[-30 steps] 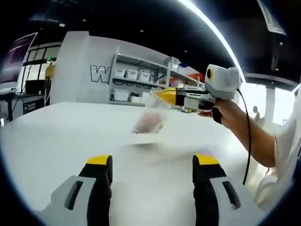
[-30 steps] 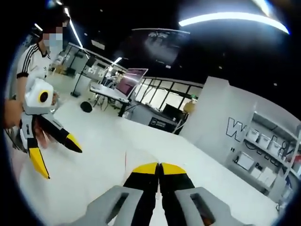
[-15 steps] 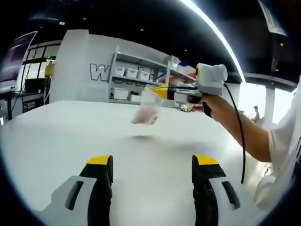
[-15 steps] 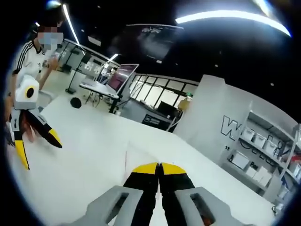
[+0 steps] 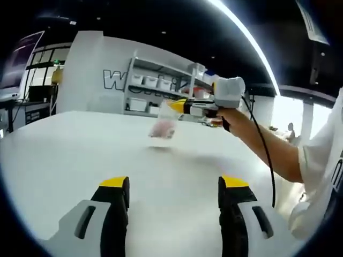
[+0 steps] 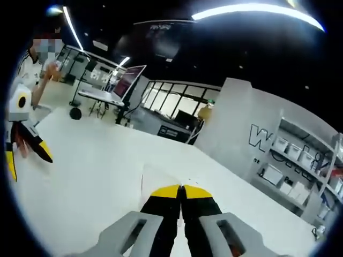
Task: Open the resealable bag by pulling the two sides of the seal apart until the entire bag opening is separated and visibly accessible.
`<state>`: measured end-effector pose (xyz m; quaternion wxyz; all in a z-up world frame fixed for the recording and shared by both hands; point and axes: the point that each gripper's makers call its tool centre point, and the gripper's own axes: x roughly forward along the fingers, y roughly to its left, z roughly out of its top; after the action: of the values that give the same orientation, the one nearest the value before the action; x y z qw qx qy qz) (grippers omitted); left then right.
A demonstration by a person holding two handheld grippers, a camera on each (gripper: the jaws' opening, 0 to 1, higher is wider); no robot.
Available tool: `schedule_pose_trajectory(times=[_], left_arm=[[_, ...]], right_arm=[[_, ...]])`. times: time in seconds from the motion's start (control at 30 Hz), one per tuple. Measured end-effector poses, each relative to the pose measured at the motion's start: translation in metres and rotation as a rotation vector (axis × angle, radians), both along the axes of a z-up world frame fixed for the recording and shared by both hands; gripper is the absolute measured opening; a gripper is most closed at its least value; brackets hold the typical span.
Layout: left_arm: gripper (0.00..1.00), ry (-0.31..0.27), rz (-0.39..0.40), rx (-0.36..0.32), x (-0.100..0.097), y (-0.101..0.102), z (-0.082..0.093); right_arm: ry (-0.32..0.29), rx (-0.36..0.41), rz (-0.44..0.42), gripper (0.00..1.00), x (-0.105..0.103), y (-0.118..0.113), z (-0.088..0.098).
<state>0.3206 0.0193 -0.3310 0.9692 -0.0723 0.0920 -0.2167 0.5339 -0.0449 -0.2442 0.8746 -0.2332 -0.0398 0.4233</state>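
Centrally in the left gripper view, a clear resealable bag (image 5: 163, 124) with a pinkish content hangs above a broad white table (image 5: 64, 155), pinched at its top edge by the right gripper (image 5: 179, 105), which reaches in from the upper right of the frame with its yellow-tipped jaws clenched on the plastic. A hand (image 5: 222, 115) and bare forearm hold that tool, and a black cable trails down from it. Along the bottom of the same view the left gripper (image 5: 174, 184) rises with its two jaws spread wide apart, released and holding nothing. Behind the table stands a white wall with shelving (image 5: 155, 88). In the right gripper view, that gripper's own jaws are pressed together at the bottom centre, with a thin clear edge of the bag (image 6: 161, 179) showing just above them. At the left edge the left gripper (image 6: 27, 158) appears, jaws splayed, over the table (image 6: 91, 160).
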Motion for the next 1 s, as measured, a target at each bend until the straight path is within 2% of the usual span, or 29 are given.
schedule_pose_trajectory(times=[0.1, 0.37, 0.7, 1.0], left_arm=[[0.67, 0.004, -0.001, -0.004, 0.000, 0.000, 0.000], [0.66, 0.012, -0.005, -0.011, 0.001, 0.000, -0.001], [0.66, 0.029, -0.007, -0.010, 0.003, 0.000, -0.003], [0.65, 0.049, -0.010, -0.015, 0.004, 0.000, -0.006]], right_arm=[[0.000, -0.002, -0.003, 0.00, 0.005, 0.001, -0.002], [0.018, 0.006, -0.029, 0.00, 0.038, -0.005, -0.007], [0.035, 0.028, -0.060, 0.00, 0.084, -0.012, 0.000], [0.066, 0.033, -0.083, 0.00, 0.115, -0.017, -0.011]])
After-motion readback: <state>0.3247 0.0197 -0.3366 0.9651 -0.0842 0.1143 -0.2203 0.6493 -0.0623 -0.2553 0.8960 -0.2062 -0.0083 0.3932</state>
